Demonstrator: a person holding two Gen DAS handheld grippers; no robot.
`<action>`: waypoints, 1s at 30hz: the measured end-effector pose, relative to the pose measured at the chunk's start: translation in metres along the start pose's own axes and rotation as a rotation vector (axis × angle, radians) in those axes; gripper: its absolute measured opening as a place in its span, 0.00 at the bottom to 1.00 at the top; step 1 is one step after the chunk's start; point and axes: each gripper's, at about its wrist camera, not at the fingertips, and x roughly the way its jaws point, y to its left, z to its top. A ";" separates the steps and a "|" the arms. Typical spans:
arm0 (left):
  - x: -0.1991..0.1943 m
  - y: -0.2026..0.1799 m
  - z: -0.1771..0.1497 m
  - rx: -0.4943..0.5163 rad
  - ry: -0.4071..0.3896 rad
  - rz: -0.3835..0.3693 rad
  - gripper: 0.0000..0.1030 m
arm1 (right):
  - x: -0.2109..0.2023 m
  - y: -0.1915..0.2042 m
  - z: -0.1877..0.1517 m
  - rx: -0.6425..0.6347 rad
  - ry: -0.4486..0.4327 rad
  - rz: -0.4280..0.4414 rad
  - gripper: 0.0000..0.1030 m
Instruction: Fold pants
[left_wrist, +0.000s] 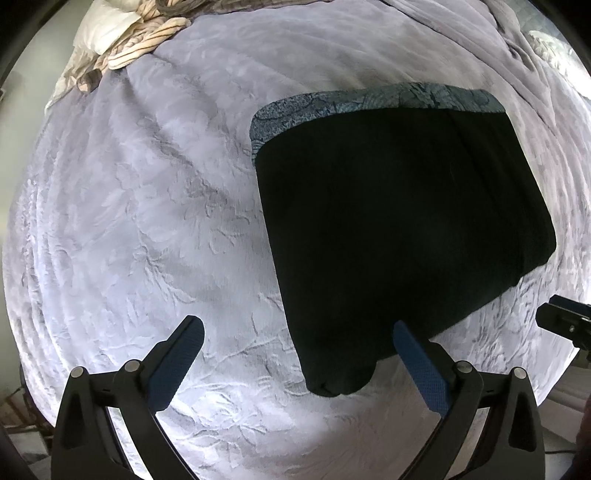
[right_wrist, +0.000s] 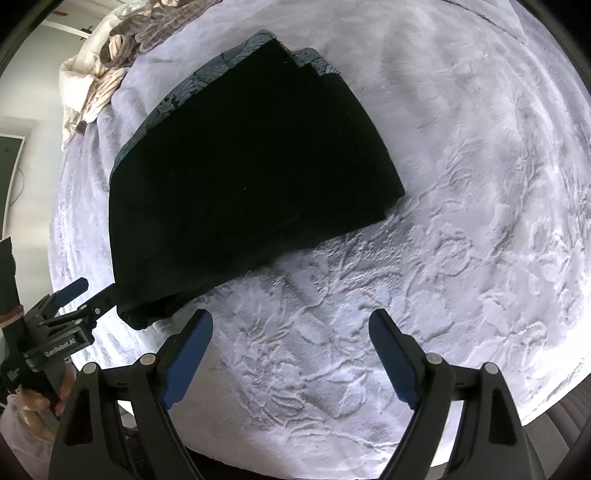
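The black pants (left_wrist: 399, 221) lie folded into a thick rectangle on the bed, with a blue-grey patterned waistband (left_wrist: 369, 101) along the far edge. My left gripper (left_wrist: 297, 325) points down with its jaws wide open. The near corner of the pants (left_wrist: 332, 384) lies between its fingers, and the pads do not press on it. In the right wrist view the same pants (right_wrist: 240, 177) sit at upper left, with the left gripper (right_wrist: 92, 291) at their near corner. My right gripper (right_wrist: 291, 316) stands open over bare blanket, to the right of the pants, with nothing between its fingers.
A pale lavender plush blanket (left_wrist: 147, 221) covers the bed. A white pillow (left_wrist: 107, 29) and a striped cloth (left_wrist: 147, 40) lie bunched at the far left. The bed's near edge (right_wrist: 295, 454) runs just below the right gripper. A person's hand (right_wrist: 33, 402) holds the left gripper.
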 end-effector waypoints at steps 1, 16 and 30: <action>0.001 0.001 0.002 -0.006 0.000 -0.003 1.00 | 0.000 0.000 0.000 0.001 0.000 -0.002 0.86; 0.024 0.050 0.045 -0.183 0.028 -0.238 1.00 | -0.016 -0.034 0.069 -0.070 -0.039 0.146 1.00; 0.057 0.035 0.067 -0.141 0.020 -0.431 1.00 | 0.029 -0.048 0.123 -0.111 0.078 0.277 1.00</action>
